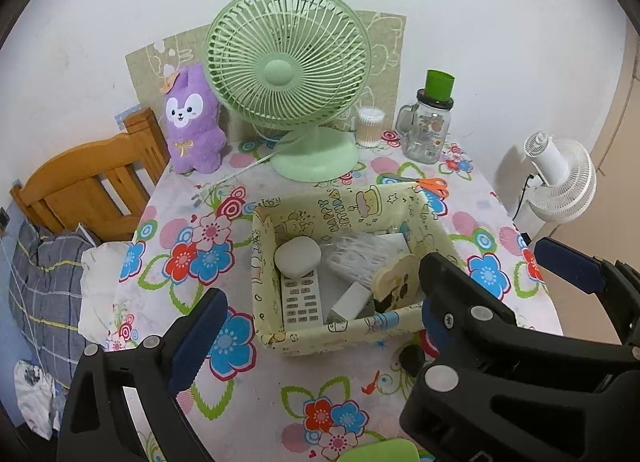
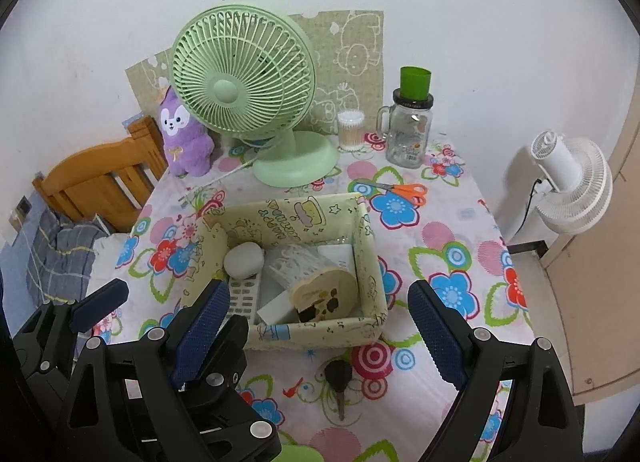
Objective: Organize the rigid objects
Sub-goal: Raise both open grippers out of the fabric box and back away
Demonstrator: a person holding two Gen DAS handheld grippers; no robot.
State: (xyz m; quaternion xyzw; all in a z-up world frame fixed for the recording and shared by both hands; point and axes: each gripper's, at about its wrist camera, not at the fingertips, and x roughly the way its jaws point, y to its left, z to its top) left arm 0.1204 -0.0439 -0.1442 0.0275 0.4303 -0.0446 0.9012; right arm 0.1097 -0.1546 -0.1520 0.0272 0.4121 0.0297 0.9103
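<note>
On the flowered tablecloth (image 2: 440, 229), the left gripper (image 1: 320, 326) hangs wide open and empty at the near left. Mid-table, the cream cartoon-print cardboard box (image 2: 370, 258) holds a white remote (image 2: 244, 296) and white pebble-shaped case (image 2: 243, 258). Nearer, a black-headed key (image 2: 339, 380) lies under the right gripper (image 2: 316, 330), likewise spread and empty.

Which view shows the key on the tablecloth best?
Right wrist: the whole key, black head and metal blade, lies unobstructed in front of the box. Left wrist shows only its dark head, partly behind the right gripper.
</note>
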